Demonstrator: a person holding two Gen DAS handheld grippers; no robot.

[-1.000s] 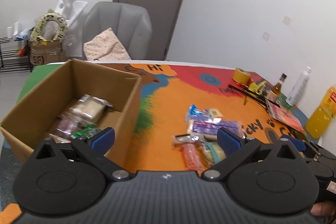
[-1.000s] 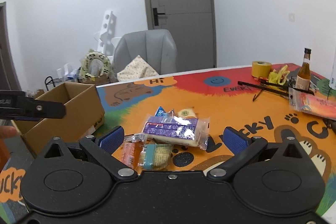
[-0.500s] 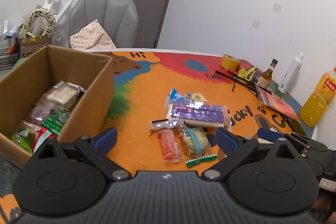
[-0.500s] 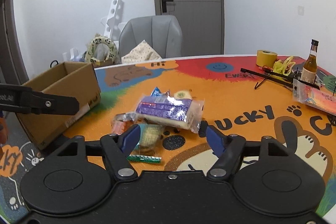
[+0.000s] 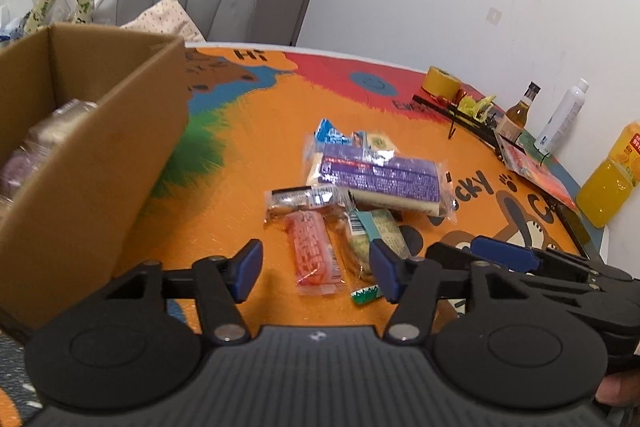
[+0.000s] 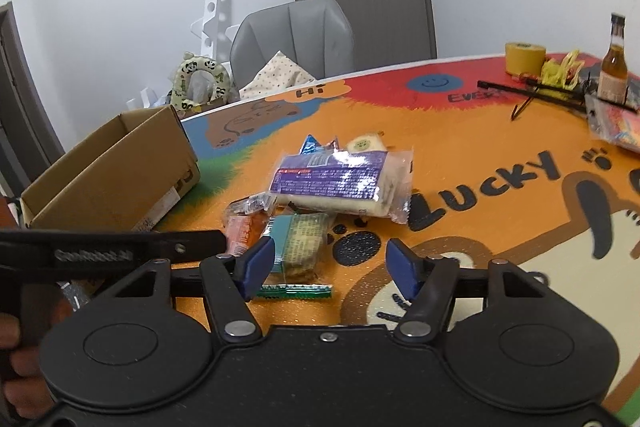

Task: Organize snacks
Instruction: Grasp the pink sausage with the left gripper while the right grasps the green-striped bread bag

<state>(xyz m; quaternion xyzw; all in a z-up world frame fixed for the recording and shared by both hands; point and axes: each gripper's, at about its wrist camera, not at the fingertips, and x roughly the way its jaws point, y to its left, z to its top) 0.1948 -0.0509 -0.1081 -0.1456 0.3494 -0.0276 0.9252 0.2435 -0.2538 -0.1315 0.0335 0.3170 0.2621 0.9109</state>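
Note:
Several snack packs lie in a pile mid-table: a large purple pack point(image 5: 380, 179) point(image 6: 332, 179), a red-orange pack point(image 5: 314, 251) point(image 6: 242, 233), a green-beige pack point(image 5: 370, 235) point(image 6: 302, 241), a small dark pack point(image 5: 300, 197), a blue pack point(image 5: 330, 133) point(image 6: 314, 145). A cardboard box point(image 5: 92, 163) point(image 6: 116, 171) at left holds snacks. My left gripper point(image 5: 316, 273) is open and empty, just above the red-orange pack. My right gripper point(image 6: 330, 267) is open and empty, its left finger over the green-beige pack.
At the table's right stand a yellow tape roll point(image 5: 440, 83) point(image 6: 524, 57), a brown bottle point(image 5: 518, 115) point(image 6: 614, 67), a white bottle point(image 5: 562, 117) and an orange juice bottle point(image 5: 610, 175). A black rack point(image 6: 552, 93) lies there. A grey chair point(image 6: 296, 39) stands behind.
Both grippers moved forward and down toward the snack pile. Both narrowed their jaws from wide open. The left gripper swung right, away from the box.

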